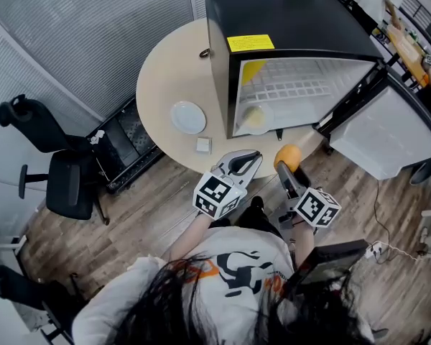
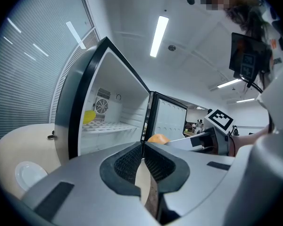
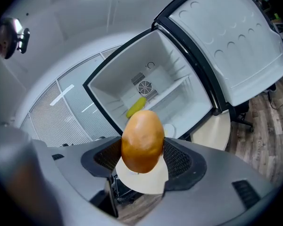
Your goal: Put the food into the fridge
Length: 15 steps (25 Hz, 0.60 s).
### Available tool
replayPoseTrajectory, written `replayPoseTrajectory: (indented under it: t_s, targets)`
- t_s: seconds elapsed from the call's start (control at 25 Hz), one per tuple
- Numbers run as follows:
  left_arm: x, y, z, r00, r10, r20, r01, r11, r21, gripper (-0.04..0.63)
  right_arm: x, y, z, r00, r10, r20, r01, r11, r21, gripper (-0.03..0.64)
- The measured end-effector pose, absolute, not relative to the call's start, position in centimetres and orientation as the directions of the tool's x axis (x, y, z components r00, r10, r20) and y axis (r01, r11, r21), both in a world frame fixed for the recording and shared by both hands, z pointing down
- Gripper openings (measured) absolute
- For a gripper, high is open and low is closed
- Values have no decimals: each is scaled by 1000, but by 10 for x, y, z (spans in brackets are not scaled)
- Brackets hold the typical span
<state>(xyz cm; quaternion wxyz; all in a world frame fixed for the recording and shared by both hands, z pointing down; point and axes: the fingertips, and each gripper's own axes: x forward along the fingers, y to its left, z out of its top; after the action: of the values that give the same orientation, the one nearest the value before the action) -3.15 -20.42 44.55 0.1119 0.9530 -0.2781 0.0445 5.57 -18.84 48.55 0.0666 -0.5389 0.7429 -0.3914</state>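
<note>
A black mini fridge point(image 1: 273, 20) stands on the round beige table point(image 1: 165, 77) with its door point(image 1: 388, 131) swung open to the right. On its wire shelf lies a yellow food item point(image 3: 136, 107), and a white plate point(image 1: 255, 118) sits on the fridge floor. My right gripper point(image 1: 285, 167) is shut on an orange oval fruit point(image 3: 142, 140), held just in front of the table's edge and facing the open fridge. Beside it on the left, my left gripper point(image 2: 142, 149) is shut, its pads touching with nothing between them.
An empty white plate point(image 1: 187, 116) and a small white square object point(image 1: 203, 145) lie on the table left of the fridge. A small dark item point(image 1: 203, 52) lies further back. A black office chair point(image 1: 57, 171) and a low black rack point(image 1: 129, 142) stand left of the table.
</note>
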Motion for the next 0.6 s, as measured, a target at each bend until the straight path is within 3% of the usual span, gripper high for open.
replayPoseTrajectory:
  t_s: [0.6]
  targets:
    - [29, -270, 450, 794, -580, 182, -607, -771, 195, 15, 121, -274, 468, -472, -829, 300, -772, 224, -595, 289]
